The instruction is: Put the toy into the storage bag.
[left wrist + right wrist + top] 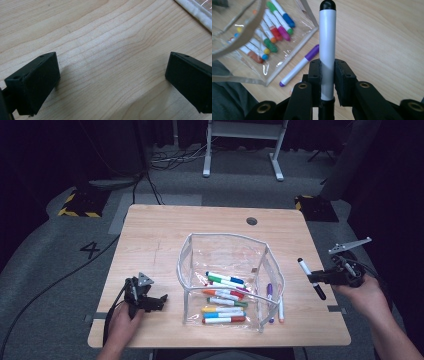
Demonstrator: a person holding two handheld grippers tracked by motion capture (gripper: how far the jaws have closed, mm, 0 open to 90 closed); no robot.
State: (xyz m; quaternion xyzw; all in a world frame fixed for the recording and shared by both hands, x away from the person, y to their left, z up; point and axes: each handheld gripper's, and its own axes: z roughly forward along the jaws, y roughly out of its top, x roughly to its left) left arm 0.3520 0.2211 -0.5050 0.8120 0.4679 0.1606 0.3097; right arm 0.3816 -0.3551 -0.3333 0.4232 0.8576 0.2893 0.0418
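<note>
1. Left claw [161, 301], near left on the surface [150, 235]: jaws spread, nothing between them, bare wood beneath.
2. Right claw [327, 75], at the right edge: pinching a black-capped white marker [327, 45], held clear above the surface.
3. Clear pouch [190, 255], centre: coloured markers [225, 295] lie inside.
4. Purple marker [299, 66]: on the surface just right of the pouch.
</note>
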